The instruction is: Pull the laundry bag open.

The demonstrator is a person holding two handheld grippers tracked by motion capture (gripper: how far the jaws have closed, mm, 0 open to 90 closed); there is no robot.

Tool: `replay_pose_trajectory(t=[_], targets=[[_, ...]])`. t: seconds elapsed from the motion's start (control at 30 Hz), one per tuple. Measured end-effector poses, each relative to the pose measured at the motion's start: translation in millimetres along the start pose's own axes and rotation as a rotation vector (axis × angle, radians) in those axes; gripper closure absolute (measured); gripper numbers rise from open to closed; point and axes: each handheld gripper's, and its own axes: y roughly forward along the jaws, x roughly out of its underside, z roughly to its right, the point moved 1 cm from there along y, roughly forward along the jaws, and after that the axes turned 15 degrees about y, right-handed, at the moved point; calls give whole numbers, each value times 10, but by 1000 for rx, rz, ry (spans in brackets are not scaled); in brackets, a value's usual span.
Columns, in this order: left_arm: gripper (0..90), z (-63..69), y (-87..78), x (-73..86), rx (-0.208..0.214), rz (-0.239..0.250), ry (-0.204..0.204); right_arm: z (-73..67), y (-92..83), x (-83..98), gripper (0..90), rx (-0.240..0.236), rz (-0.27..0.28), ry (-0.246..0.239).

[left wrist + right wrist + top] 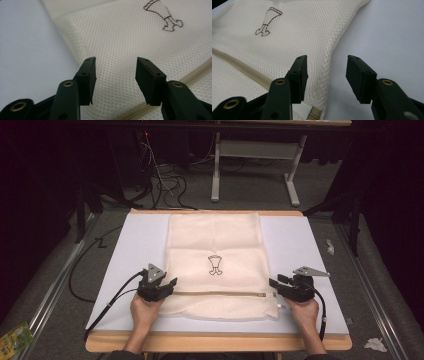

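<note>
A cream mesh bag (216,265) lies flat on the counter (140,240), its zipper (220,293) apparently closed, between the left hand-held gripper (170,286) and the right hand-held gripper (276,283), both with jaws apart and empty.

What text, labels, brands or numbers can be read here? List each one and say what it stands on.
No readable words or numbers.
The mesh laundry bag bears a small dark outline drawing, a picture with no letters.
The green-and-yellow packet on the floor at lower left has print too small and blurred to read.
</note>
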Motion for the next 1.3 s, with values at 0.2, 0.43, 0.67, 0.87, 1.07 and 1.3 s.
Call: replay_pose_trajectory(t=[0.2, 0.43, 0.67, 0.87, 1.07, 1.3], targets=[[509, 194, 23, -93, 23, -8, 46, 11, 54, 50, 508, -2, -55, 12], [507, 354, 88, -182, 62, 12, 50, -20, 116, 70, 505, -22, -81, 26], [503, 501, 173, -318, 105, 43, 51, -71, 202, 66, 467, -8, -94, 10], [502, 628, 273, -437, 131, 47, 71, -128, 272, 57, 423, 16, -119, 6], [503, 738, 406, -535, 166, 40, 90, -203, 298, 46, 430, 12, -153, -7], [507, 805, 553, -545, 182, 13, 92, -188, 268, 50, 473, -2, -172, 0]])
